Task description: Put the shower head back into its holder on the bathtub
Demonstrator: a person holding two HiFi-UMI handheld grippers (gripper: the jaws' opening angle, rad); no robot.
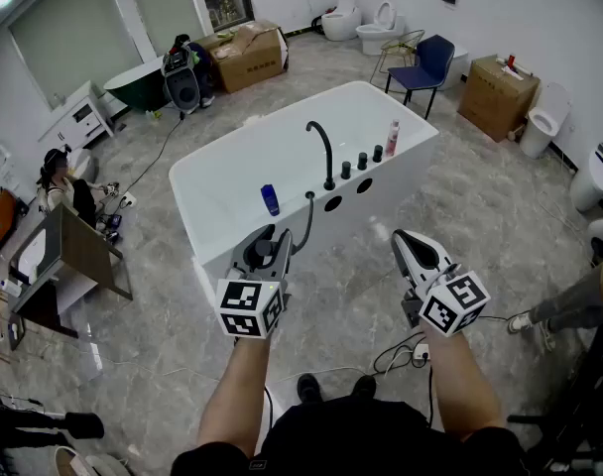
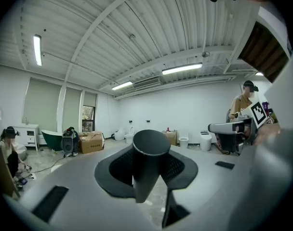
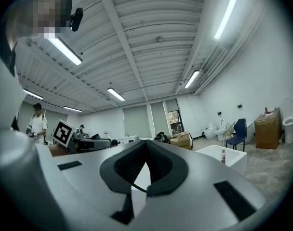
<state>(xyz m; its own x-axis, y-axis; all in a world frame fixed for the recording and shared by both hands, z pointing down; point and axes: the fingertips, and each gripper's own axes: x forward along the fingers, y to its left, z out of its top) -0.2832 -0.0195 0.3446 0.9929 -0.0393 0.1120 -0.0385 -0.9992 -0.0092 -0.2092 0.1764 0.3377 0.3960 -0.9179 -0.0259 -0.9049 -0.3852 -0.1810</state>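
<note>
The left tongs (image 1: 269, 250) are clamped on the dark cylindrical handle of the shower head (image 2: 147, 161) and hold it nearly level. I think this is to carry it to the round black holder hole (image 1: 333, 204) on the rim of the white bathtub (image 1: 227, 181). The right tongs (image 3: 146, 146) are closed together, hold nothing, and wait beside.

The grey marbled floor (image 1: 480, 196) carries a white bathtub (image 1: 413, 167) at its middle. Around the tub stand a cardboard box (image 1: 247, 56), a blue chair (image 1: 427, 65), toilets (image 1: 379, 30) and a black speaker (image 1: 182, 89). A cable (image 1: 396, 353) lies nearer.
</note>
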